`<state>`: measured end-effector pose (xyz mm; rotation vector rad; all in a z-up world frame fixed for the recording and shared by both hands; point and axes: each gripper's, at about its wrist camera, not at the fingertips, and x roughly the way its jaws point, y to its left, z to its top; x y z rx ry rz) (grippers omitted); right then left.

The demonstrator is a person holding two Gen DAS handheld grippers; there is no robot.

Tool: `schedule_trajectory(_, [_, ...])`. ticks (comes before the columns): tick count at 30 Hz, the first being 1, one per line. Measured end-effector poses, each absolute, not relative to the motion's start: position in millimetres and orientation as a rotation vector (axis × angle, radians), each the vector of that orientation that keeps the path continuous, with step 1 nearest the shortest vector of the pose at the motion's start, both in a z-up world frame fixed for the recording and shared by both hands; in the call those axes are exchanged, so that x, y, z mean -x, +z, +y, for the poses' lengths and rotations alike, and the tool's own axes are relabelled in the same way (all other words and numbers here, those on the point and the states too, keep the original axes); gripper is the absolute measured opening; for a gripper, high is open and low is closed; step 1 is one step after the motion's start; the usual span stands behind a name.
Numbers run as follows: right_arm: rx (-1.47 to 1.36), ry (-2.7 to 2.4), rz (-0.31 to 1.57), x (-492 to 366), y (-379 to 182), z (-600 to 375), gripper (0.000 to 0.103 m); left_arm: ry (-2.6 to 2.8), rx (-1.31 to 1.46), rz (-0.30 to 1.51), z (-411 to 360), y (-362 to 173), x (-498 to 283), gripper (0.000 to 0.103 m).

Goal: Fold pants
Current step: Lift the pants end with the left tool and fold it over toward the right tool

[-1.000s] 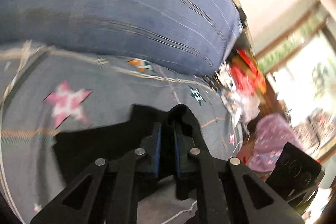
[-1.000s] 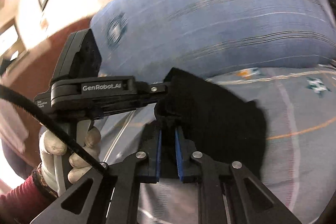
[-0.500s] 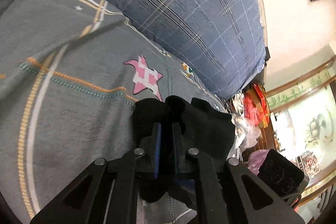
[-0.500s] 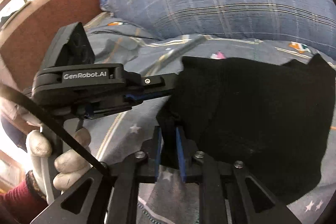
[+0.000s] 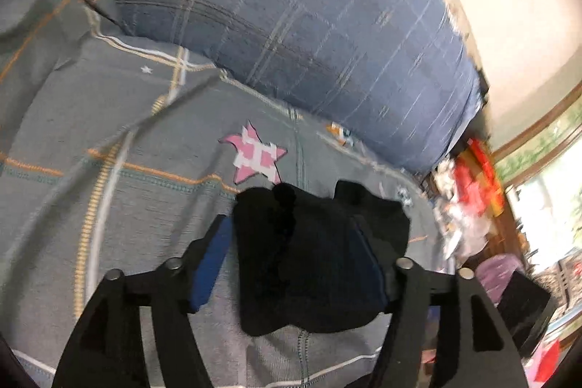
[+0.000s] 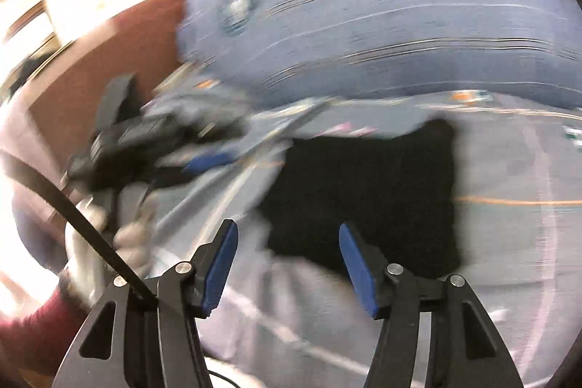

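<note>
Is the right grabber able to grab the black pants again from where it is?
Probably yes. The right gripper, its jaws just opened, points straight at the black pants lying on the bedsheet, nothing in between.

Home bedroom: bed (image 5: 109,206) with star-patterned grey sheet, big blue plaid pillow (image 5: 309,24) at its head, brown headboard (image 6: 120,53) behind, cluttered items (image 5: 469,191) beside pillow.
</note>
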<state>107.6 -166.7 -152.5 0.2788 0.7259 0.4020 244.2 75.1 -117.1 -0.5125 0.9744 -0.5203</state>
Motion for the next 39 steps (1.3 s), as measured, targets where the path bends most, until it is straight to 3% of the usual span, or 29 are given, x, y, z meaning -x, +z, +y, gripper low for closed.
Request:
schedule_trajectory(4, [-0.341, 0.251, 0.707, -128.0, -147.6, -216.6, 0.062, -0.504, 0.489, 1.068, 45.3, -145.1, -266.0, 0.067])
schedule_trajectory(5, [-0.347, 0.228, 0.711, -137.1, -147.3, -225.4, 0.058, -0.529, 0.497, 1.087, 39.0, -151.0, -269.7, 0.048])
schedule_trajectory(6, [-0.355, 0.218, 0.717, -145.2, -146.4, -231.5, 0.051, -0.553, 0.504, 1.093, 36.7, -152.8, -270.1, 0.013])
schedule_trajectory(7, [-0.369, 0.214, 0.730, -157.4, -148.8, -235.0, 0.047, -0.583, 0.522, 1.108, 34.8, -154.5, -270.4, 0.010])
schedule_trajectory(9, [-0.411, 0.233, 0.779, -183.1, -156.8, -238.4, 0.036, -0.611, 0.553, 1.080, 38.6, -150.5, -263.6, 0.010])
schedule_trajectory(10, [-0.428, 0.244, 0.809, -195.2, -162.5, -237.9, 0.035, -0.600, 0.540, 1.056, 41.9, -145.7, -258.6, 0.010])
schedule_trajectory(19, [-0.519, 0.290, 0.932, -279.2, -206.4, -208.8, 0.036, -0.461, 0.609, 1.048, 83.9, -164.1, -251.4, 0.010])
schedule_trajectory(22, [-0.523, 0.326, 0.959, -292.2, -209.6, -204.7, 0.041, -0.452, 0.594, 1.043, 83.4, -167.2, -248.3, 0.012])
schedule_trajectory(26, [-0.610, 0.341, 0.891, -277.9, -189.9, -229.5, 0.042, -0.459, 0.580, 1.015, 85.6, -149.4, -240.0, 0.014])
schedule_trajectory(28, [-0.620, 0.324, 0.839, -257.9, -177.6, -245.3, 0.049, -0.446, 0.558, 0.976, 91.2, -136.8, -232.0, 0.014])
schedule_trajectory(33, [-0.449, 0.271, 0.832, -208.6, -171.3, -239.4, 0.049, -0.404, 0.482, 0.891, 93.1, -116.7, -217.8, 0.027])
schedule_trajectory(38, [-0.250, 0.204, 0.869, -174.6, -191.7, -208.6, 0.045, -0.434, 0.467, 0.928, 75.2, -122.3, -217.7, 0.028])
schedule_trajectory(39, [-0.235, 0.187, 0.889, -171.7, -198.3, -210.3, 0.044, -0.441, 0.444, 0.936, 68.2, -123.2, -218.2, 0.035])
